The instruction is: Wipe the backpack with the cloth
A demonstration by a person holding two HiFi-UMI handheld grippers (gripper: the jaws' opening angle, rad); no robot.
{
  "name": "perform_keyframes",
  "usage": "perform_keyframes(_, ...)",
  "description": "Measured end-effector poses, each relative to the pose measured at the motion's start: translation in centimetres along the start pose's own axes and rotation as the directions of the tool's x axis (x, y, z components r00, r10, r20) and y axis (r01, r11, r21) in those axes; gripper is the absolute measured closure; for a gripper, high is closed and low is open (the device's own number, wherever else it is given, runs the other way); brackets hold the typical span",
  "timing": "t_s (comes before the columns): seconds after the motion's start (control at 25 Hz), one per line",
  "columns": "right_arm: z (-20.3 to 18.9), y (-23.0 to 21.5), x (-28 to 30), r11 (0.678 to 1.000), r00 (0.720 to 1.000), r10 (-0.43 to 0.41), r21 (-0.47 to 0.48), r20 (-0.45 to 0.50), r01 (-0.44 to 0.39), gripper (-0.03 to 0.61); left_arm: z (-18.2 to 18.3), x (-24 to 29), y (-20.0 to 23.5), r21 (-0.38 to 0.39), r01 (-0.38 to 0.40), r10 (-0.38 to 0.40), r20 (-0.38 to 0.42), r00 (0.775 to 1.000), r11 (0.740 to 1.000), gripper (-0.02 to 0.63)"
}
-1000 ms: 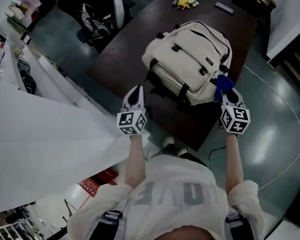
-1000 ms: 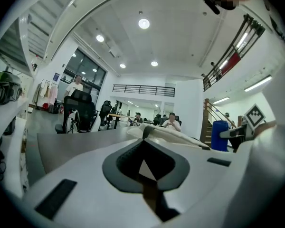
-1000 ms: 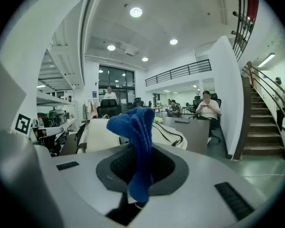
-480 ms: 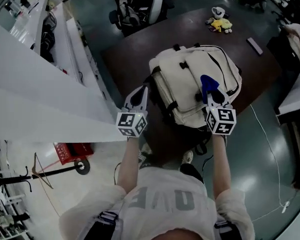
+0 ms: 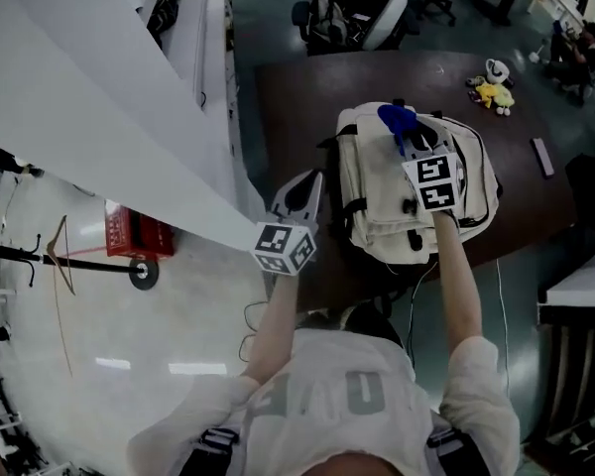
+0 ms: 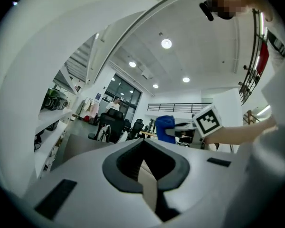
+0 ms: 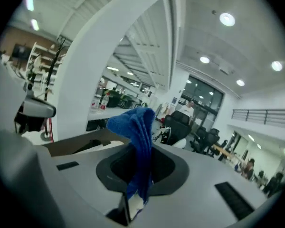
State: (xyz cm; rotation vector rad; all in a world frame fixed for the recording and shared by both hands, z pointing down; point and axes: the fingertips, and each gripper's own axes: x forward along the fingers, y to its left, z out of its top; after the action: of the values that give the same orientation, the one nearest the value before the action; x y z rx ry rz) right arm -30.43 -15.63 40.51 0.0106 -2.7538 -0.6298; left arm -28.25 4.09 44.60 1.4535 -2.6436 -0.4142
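Wiping seems hardly started: my right gripper (image 5: 407, 142) clamps the blue cloth (image 5: 396, 119) over the far end of the cream backpack (image 5: 377, 201) on the table (image 5: 297, 97), while my left gripper (image 5: 303, 192) hangs closed and empty beside it.

1. A dark brown surface (image 5: 297, 107) is seen beneath and ahead of both tongs.
2. A cream backpack (image 5: 377, 191) is laid on it, under the right tongs (image 5: 407, 142) and just right of the left tongs (image 5: 310, 181).
3. A yellow soft toy (image 5: 493, 95) and a small white item (image 5: 495, 68) are set together, well right of and beyond the right tongs.
4. A dark flat bar (image 5: 541, 157) is placed far right of the right tongs.
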Motion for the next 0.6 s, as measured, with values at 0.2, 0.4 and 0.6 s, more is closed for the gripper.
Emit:
perform_keyframes(0.2, 1.7, 0.1, 7.0, 0.945, 0.989, 0.124, -0.295, -0.075, -0.141, 0.537, -0.8, 0.5, -0.3, 0.007, -0.058, 0.058, -0.018, 0.998, 0.998, 0.609)
perform_keyframes(0.4, -3.0, 3.5, 13.8, 0.754, 0.922, 0.234, -0.541, -0.309, -0.373, 0.537, -1.8, 1.3, 1.0, 0.019, -0.172, 0.173, -0.047, 0.984, 0.985, 0.609)
perform_keyframes(0.6, -4.0, 5.5, 14.5, 0.726, 0.906, 0.266, -0.549, -0.328, -0.413, 0.537, -3.5, 1.8, 0.9, 0.041, -0.246, 0.248, -0.077, 0.966, 0.968, 0.609)
